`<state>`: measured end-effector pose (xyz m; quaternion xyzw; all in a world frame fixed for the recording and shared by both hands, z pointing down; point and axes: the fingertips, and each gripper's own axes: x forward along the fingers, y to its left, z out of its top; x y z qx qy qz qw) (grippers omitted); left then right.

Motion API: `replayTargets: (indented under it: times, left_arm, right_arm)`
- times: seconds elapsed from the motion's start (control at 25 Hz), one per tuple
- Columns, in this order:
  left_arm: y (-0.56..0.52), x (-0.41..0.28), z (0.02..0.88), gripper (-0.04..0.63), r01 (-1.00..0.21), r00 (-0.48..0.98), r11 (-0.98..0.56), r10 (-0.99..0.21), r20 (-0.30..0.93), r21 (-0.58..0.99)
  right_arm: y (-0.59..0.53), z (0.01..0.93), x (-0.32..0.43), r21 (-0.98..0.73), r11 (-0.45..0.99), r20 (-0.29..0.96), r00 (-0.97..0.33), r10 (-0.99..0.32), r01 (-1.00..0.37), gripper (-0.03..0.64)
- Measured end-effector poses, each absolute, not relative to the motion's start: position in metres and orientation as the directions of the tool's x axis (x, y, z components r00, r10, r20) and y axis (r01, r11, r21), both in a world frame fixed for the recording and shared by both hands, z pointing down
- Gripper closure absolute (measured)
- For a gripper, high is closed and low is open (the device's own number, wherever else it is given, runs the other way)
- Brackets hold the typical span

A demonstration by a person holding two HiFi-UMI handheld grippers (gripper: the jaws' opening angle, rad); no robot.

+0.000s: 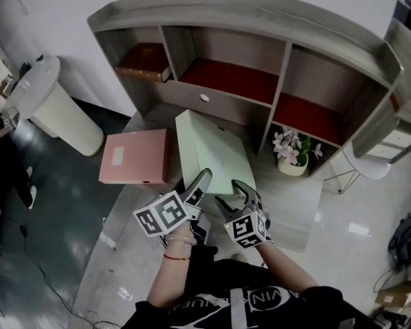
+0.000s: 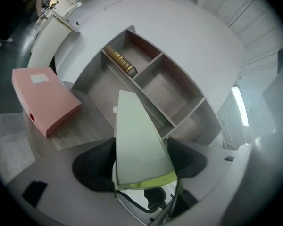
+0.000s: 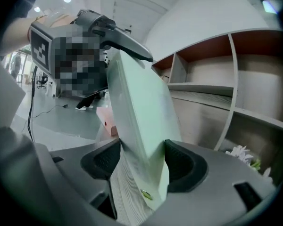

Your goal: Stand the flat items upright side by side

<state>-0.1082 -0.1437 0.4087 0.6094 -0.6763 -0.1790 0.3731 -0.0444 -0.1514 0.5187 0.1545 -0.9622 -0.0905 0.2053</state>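
— Where do we have the green box?
— Between both grippers, at its near end. Our left gripper takes it toward the left corner and our right gripper toward the right. The box slants away from us over the grey desk toward the shelf unit.
— Are the jaws really closed on it?
— In the left gripper view the black pads sit against both broad faces of the box, with no gap showing. The right gripper view shows the same, the box wedged between the pads. So we grasp it with both, jaws standing wide (the box is thick).
— Does its far end rest on the desk?
— We cannot tell; the box itself hides that edge.
— And the pink box?
— It lies flat on the desk to the left of the green one, apart from both grippers, a narrow side turned toward us.
— Anything else near us?
— A pot of pale flowers stands under the right-hand shelf of the unit. A brown book lies in the upper left compartment.
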Motion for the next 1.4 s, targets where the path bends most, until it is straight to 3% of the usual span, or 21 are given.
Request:
replayTargets:
  times: [0.72,1.2,1.4]
  left_arm:
    - [-0.250,-0.094,0.376,0.258,-0.801,0.259,-0.067,-0.934,0.245,0.595]
    - [-0.281,-0.051,0.367,0.247,-0.825,0.379,-0.228,-0.902,0.207,0.516]
    - [-0.291,-0.044,0.370,0.269,-0.787,0.408,-0.255,-0.898,0.164,0.562]
  right_arm:
    - [-0.216,0.506,-0.047,0.117,0.850,0.344,-0.782,-0.520,-0.513,0.337]
    - [-0.244,0.507,-0.035,0.019,0.784,0.340,-0.734,-0.588,-0.620,0.308]
    - [-0.254,0.509,-0.027,-0.027,0.760,0.330,-0.724,-0.606,-0.649,0.310]
